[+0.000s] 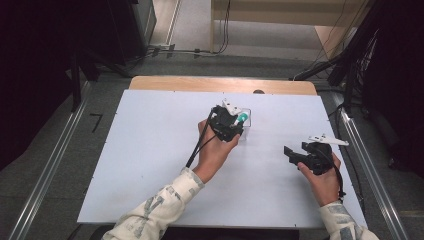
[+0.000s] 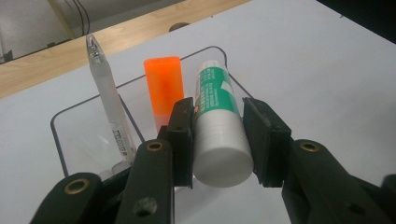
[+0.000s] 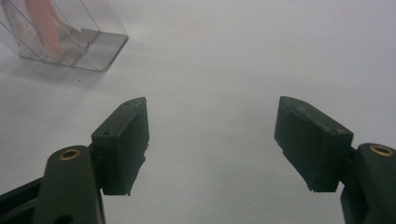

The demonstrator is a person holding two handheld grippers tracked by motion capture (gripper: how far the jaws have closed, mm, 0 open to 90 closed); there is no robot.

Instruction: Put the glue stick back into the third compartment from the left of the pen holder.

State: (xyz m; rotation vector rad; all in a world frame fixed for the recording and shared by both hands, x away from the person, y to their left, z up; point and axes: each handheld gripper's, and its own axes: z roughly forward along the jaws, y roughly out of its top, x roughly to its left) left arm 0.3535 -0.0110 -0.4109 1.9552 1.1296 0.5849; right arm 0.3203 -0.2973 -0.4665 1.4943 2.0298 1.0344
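Over clear holder (image 2: 60, 135), left gripper (image 2: 219, 140) clamped on glue stick (image 2: 218, 135), long axis tilted into holder beside orange marker (image 2: 163, 86). Right gripper (image 3: 212, 140) wide open, empty, well apart.

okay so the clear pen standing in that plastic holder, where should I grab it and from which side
Grip the clear pen on its upper barrel, coming from above. It leans upright in the clear holder, tip up, well above the rim. The right gripper is open; the left gripper is clamped on the glue stick, beside the orange marker.
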